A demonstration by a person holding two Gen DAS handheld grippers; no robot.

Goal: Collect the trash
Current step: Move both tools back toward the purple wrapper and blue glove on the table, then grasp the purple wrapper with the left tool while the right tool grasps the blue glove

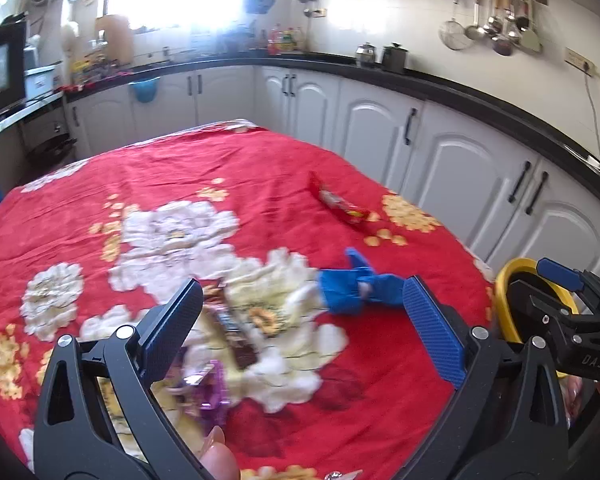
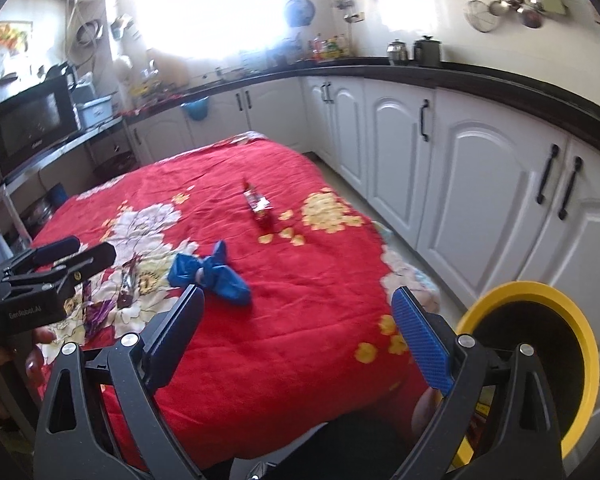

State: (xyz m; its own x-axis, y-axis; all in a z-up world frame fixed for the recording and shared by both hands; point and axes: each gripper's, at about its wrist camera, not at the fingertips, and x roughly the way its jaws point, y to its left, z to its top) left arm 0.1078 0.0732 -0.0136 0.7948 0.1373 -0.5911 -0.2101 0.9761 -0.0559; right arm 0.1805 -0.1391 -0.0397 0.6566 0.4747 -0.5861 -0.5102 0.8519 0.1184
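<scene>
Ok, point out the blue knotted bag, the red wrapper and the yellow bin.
blue knotted bag [image 2: 214, 276], right wrist view, on its knot.
red wrapper [image 1: 342, 202], left wrist view, on its middle.
yellow bin [image 2: 556, 300], right wrist view, on its upper rim.

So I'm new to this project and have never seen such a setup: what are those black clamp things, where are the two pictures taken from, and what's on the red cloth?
Those are hand-held tongs, one per hand, each carrying a camera that looks along its two fingers. One picture is from the left tongs, the other from the right tongs. Both are open and hold nothing. On the red flowered cloth lie a knotted blue bag, a red wrapper, a brown wrapper and a purple wrapper. A yellow-rimmed bin stands beside the table, on the right.
</scene>
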